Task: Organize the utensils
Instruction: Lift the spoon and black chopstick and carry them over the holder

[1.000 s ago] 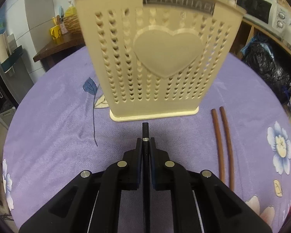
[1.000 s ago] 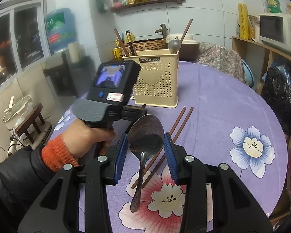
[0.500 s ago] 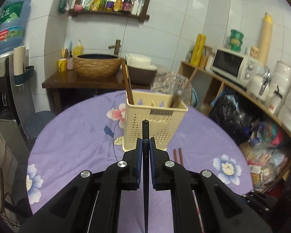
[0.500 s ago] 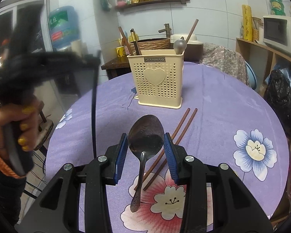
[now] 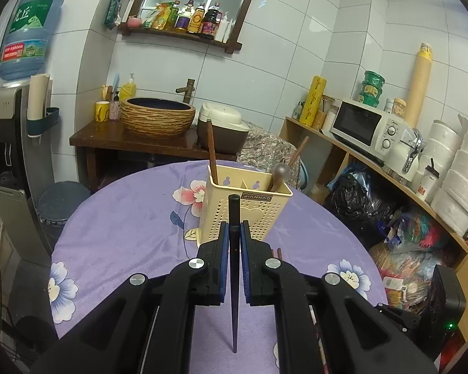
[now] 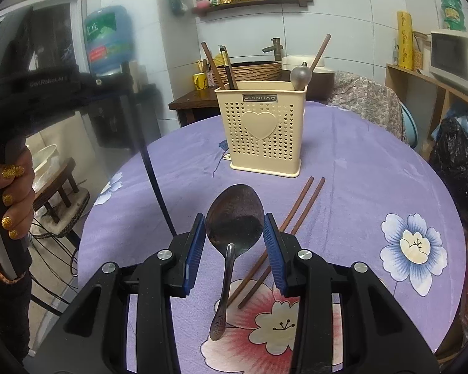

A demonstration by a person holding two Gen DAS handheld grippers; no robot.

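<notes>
Black chopstick (image 5: pixel 234 249) clamped betw. left jaws; spoon (image 6: pixel 234 218) betw. right jaws.

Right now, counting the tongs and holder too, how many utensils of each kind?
Brown chopsticks: 4, two on table, two in holder
Black chopsticks: 2, one in left tongs, one in holder
Spoons: 2, one in right tongs, one in holder
Total: 8

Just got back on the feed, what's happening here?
Utensils are being sorted into the caddy. The left gripper is shut on a black chopstick, raised in front of the caddy. The right gripper is shut on a spoon, above the table. Two brown chopsticks lie on the table.
</notes>
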